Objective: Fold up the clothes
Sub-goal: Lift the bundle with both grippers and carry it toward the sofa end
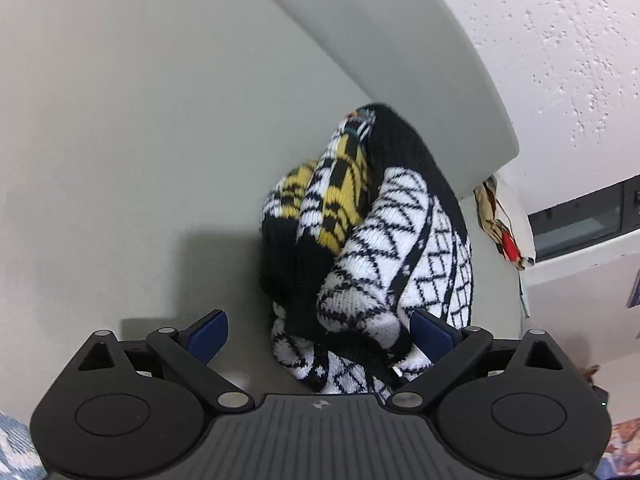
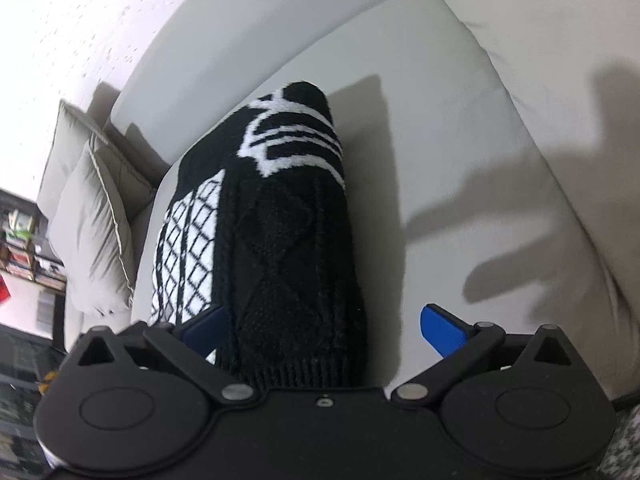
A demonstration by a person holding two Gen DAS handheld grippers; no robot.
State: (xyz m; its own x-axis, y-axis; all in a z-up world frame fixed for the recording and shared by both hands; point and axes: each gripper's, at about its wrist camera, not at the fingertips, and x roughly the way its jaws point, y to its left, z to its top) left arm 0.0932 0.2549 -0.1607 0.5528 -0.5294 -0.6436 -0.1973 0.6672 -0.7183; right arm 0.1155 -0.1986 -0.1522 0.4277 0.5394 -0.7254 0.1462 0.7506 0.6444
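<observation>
Left wrist view: sweater lies bunched on the sofa seat, not yet folded flat, left gripper and right gripper both spread wide with knit between, neither pinching it.

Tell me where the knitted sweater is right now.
The knitted sweater lies bunched on the pale sofa seat, ahead of both open grippers; in the right wrist view a grey cushion sits to its left.

A: Item ahead of the left gripper?
B: Sweater: black, white lattice, yellow patches.
A: Beneath it?
B: Sofa: plain pale grey. Pads: blue.
</observation>
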